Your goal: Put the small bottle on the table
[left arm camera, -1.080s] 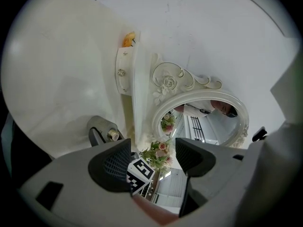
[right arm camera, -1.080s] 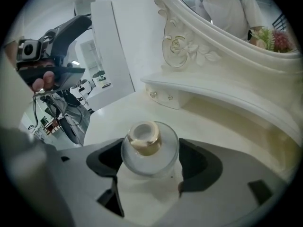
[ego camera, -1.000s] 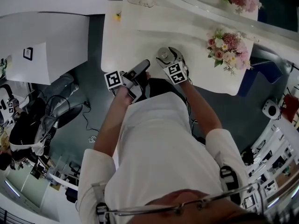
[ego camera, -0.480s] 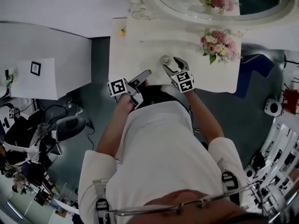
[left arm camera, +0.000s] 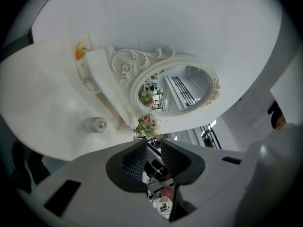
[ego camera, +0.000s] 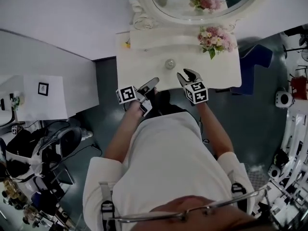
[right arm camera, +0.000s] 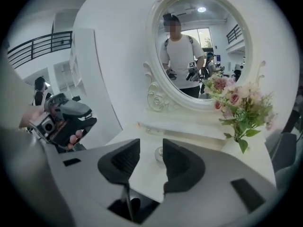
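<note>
As the bottle stands free on the surface, your left hand-held gripper and right hand-held gripper hang empty, jaws just closing, slightly apart.

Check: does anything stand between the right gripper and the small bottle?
Nothing visible does. Only bare table lies between the right gripper, whose empty jaws have just been closing, and the small bottle; the flowers stand off to the side.

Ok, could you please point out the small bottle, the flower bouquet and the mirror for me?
small bottle (ego camera: 169, 63), head view, on its rounded body.
flower bouquet (ego camera: 213, 36), head view, on the pink blooms.
mirror (ego camera: 180, 6), head view, on the glass.
</note>
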